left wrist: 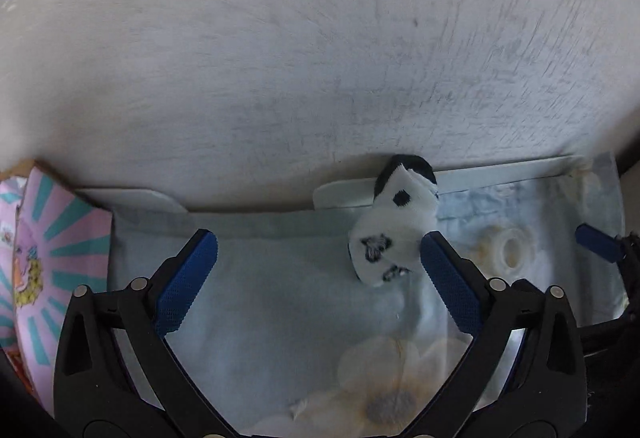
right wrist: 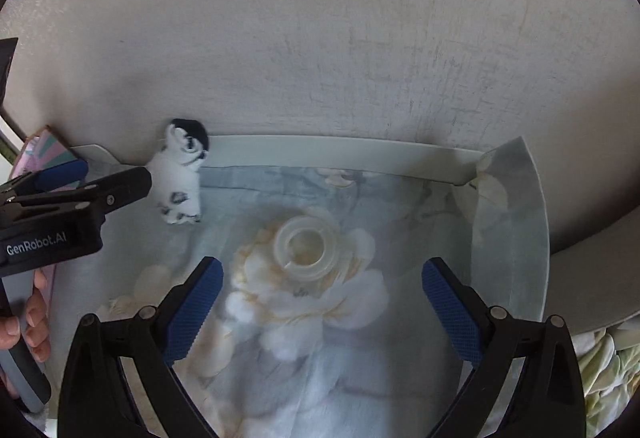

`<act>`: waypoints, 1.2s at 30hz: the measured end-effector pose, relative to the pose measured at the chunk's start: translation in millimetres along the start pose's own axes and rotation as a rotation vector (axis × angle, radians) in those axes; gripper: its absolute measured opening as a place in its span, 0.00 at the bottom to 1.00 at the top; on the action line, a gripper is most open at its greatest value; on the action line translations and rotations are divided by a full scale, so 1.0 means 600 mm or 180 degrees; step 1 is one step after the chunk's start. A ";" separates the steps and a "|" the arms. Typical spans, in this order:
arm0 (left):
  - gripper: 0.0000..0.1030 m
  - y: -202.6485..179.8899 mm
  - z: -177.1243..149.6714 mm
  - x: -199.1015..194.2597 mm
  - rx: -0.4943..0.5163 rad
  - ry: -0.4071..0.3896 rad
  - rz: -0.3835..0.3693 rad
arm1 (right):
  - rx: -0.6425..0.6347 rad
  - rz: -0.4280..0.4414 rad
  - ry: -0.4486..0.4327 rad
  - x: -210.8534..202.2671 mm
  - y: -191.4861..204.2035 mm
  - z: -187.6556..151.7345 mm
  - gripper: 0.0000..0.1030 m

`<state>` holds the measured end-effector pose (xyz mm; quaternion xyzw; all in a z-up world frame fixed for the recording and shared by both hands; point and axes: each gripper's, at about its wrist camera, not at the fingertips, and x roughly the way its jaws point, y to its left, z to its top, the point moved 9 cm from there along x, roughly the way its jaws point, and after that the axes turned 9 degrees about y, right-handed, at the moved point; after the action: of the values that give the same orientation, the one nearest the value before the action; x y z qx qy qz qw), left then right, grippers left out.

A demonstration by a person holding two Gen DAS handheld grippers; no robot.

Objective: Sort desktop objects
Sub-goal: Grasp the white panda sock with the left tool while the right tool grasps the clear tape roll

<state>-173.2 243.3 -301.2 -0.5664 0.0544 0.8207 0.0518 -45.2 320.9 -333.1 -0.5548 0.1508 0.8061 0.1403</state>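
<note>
A small black-and-white plush toy leans against the far wall of a shallow box lined with a flower print. My left gripper is open with nothing between its fingers. Its right fingertip sits at the toy's edge, and I cannot tell whether they touch. The right wrist view shows the same toy beside the left gripper. A clear tape roll lies flat on the box floor just ahead of my open right gripper. The tape roll is also in the left wrist view.
The box's pale far rim borders a grey-white surface. A pink printed box stands left of the flowered box. A hand holds the left gripper's handle. Pale crumpled cloth lies at the lower right.
</note>
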 end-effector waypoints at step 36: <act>0.36 -0.063 -0.022 -0.012 0.0072 -0.0080 -0.0652 | -0.0348 -0.0101 -0.0318 0.006 -0.001 -0.050 0.38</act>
<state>-152.9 278.4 -300.3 -0.5581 0.0048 0.8174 0.1425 -20.5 309.8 -346.4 -0.5231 0.0906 0.8374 0.1299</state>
